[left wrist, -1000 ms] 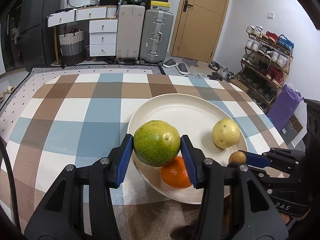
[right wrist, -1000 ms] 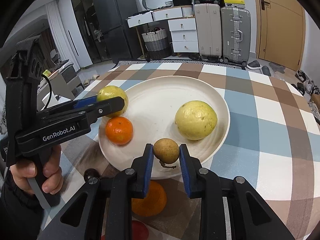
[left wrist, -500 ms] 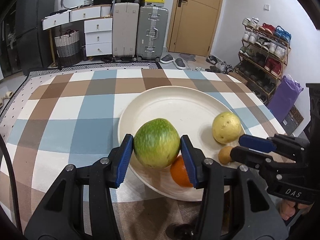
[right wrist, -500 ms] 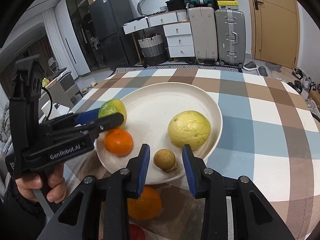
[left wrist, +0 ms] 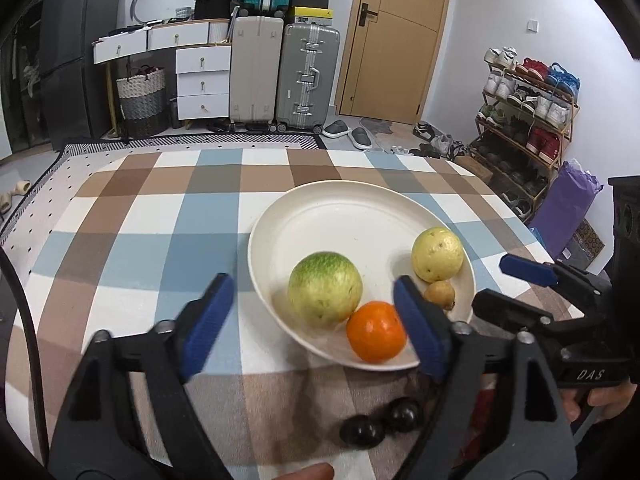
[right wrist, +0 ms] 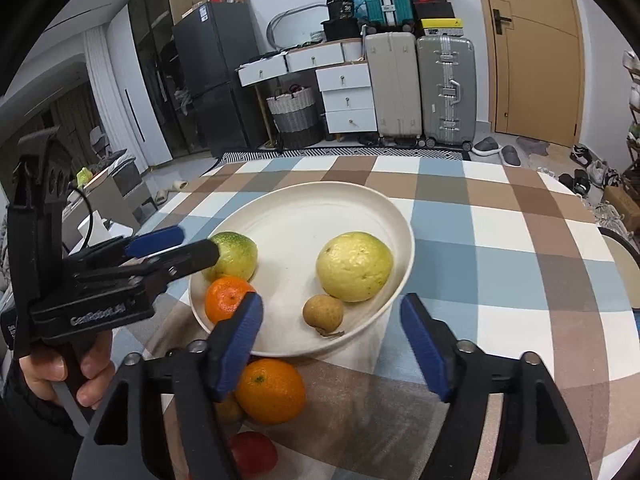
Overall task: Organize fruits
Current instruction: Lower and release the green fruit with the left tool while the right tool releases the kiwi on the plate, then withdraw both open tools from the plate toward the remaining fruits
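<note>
A cream plate (left wrist: 344,216) (right wrist: 320,216) on the checked tablecloth holds a green fruit (left wrist: 325,289) (right wrist: 234,254), a yellow fruit (left wrist: 437,254) (right wrist: 354,266), an orange (left wrist: 376,336) (right wrist: 228,298) and a small brown fruit (left wrist: 440,294) (right wrist: 323,310). My left gripper (left wrist: 316,324) is open and empty, just short of the green fruit. My right gripper (right wrist: 332,344) is open and empty, just back from the small brown fruit. Each gripper shows in the other's view, the right (left wrist: 520,284) and the left (right wrist: 168,248).
Off the plate near me lie a second orange (right wrist: 270,390), a red fruit (right wrist: 254,454) and two dark round fruits (left wrist: 382,420). The table's right edge (right wrist: 616,248) is close. Suitcases, drawers and a shoe rack stand beyond the table.
Both grippers opened and drew back. The green fruit left the left gripper and now rests on the plate; the small brown fruit left the right gripper and rests on the plate.
</note>
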{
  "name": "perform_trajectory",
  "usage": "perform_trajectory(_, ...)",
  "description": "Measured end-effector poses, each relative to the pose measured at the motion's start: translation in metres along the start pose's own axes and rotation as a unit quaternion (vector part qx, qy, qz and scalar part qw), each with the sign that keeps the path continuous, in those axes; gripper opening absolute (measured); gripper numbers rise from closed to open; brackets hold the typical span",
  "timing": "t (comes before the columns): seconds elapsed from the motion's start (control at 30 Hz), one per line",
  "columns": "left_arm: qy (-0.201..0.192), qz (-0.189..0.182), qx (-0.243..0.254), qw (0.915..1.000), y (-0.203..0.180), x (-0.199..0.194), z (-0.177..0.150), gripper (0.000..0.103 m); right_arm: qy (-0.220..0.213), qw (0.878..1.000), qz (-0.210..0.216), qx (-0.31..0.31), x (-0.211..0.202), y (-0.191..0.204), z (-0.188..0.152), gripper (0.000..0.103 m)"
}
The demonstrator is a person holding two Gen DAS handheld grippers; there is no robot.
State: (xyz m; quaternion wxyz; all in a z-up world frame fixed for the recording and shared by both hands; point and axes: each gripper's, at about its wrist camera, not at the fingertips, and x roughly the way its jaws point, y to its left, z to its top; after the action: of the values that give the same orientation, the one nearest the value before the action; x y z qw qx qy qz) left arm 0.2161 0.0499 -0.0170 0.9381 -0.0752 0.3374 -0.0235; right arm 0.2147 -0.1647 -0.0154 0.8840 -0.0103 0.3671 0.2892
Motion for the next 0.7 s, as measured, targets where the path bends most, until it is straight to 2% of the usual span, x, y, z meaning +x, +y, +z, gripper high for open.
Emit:
perform_trajectory(0.03,-0.001,0.000,-0.003,1.0000,0.001,-0.006,-0.002,0.088,-0.004,1.000,-0.002,0.004,-0.003,-0.002,0.000,0.090)
perform_trajectory(0.07,-0.004,0.000,-0.005,1.0000,0.002,-0.012,-0.004,0.092,-0.006,1.000,-0.001,0.006,-0.005,-0.004,-0.001,0.092)
perform_trajectory(0.1,-0.007,-0.001,-0.008,0.9999,0.002,-0.018,-0.005,0.102,-0.006,1.000,0.002,0.008,-0.006,-0.005,-0.001,0.094)
perform_trajectory(0.17,-0.014,0.004,-0.018,0.9997,0.004,-0.029,-0.009,0.102,-0.001,1.000,0.009,0.015,-0.010,-0.008,-0.003,0.102)
perform_trajectory(0.5,-0.002,0.005,-0.012,0.9999,-0.002,-0.061,-0.040,0.102,0.018,0.999,0.014,0.030,-0.027,-0.017,-0.024,0.103)
perform_trajectory(0.7,0.015,0.001,-0.003,0.9999,-0.009,-0.061,-0.052,0.102,0.018,1.000,0.006,0.015,-0.035,-0.014,-0.033,0.103)
